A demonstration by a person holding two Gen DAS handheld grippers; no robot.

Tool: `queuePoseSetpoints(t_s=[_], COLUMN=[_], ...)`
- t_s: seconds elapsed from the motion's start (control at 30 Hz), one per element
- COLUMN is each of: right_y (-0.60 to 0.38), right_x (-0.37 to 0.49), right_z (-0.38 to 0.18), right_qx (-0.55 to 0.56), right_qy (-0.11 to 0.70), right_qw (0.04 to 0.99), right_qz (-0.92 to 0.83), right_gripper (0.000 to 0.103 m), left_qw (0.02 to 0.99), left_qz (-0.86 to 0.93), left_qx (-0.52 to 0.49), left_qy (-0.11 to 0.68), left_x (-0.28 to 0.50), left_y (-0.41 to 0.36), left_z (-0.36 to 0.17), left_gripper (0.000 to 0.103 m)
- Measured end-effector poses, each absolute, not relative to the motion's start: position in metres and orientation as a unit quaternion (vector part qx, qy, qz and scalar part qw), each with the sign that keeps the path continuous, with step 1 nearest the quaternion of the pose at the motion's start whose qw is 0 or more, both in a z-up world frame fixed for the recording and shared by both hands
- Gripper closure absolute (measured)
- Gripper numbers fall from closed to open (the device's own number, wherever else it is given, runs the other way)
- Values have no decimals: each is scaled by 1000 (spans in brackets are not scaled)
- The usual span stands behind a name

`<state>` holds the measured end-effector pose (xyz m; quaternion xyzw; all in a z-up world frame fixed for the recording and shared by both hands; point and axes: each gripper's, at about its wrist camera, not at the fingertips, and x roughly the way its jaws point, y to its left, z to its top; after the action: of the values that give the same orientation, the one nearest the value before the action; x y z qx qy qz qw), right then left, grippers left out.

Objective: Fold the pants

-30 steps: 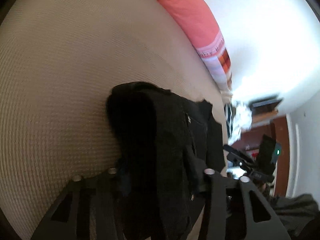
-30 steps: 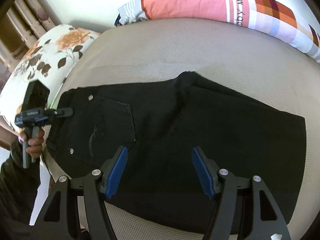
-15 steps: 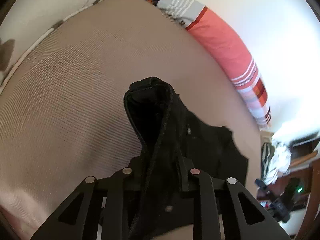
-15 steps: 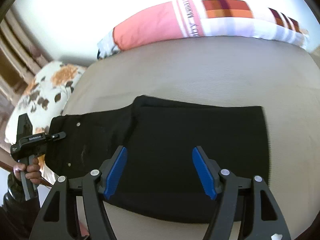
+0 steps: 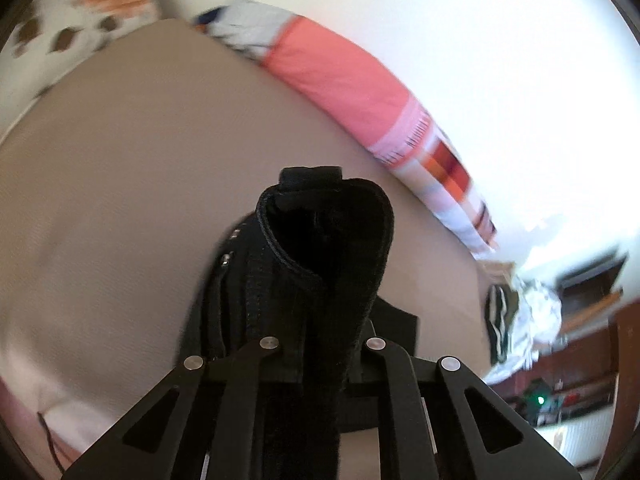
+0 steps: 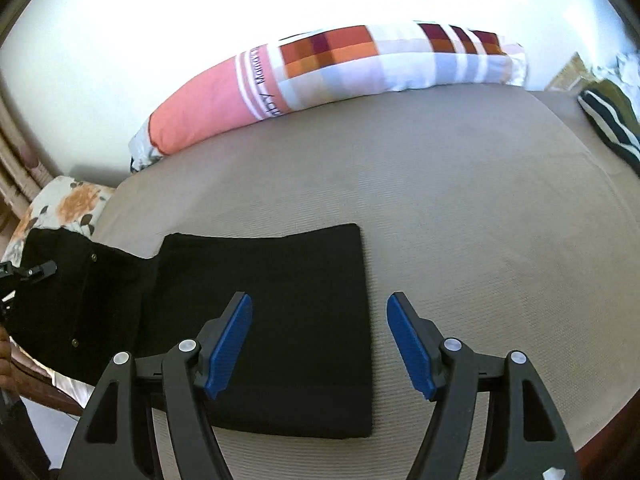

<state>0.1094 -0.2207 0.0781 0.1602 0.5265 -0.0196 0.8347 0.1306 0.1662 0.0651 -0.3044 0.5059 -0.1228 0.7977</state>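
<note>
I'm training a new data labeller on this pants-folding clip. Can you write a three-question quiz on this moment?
1. True or false: the left claw is shut on the black pants.
2. What is between the right claw's blue pads? A) a bunch of cloth B) nothing gripped C) the long pillow
3. Fill in: the long pillow lies along the bed's ____ edge, by the wall.

Key: 1 true; 2 B; 3 far.

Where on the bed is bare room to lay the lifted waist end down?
Free: the beige bedspread between the folded black pants and the long patterned pillow, and right of the pants. Crowded: the left edge by the floral pillow, and the striped clothes far right.
</note>
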Motion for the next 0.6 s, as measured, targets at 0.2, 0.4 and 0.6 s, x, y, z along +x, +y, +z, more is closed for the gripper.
queuePoseSetpoints(t_s=[0.2,0.4,0.6], right_y=[-245,-259,-260], right_x=[99,95,97], right_z=[68,57,52], right_qx=[198,208,213], right_qy=[519,521,527], right_qw=[831,827,822], right_qz=[-31,-38,-37], right_gripper=[35,35,35], left_qw=[788,795,794], left_qz=[-166,-166,-162], left_qx=[-297,-271,-245], left_qy=[513,517,533], left_x=[135,139,139], left_y=[94,47,23], left_z=[57,32,8], left_gripper=[91,91,91])
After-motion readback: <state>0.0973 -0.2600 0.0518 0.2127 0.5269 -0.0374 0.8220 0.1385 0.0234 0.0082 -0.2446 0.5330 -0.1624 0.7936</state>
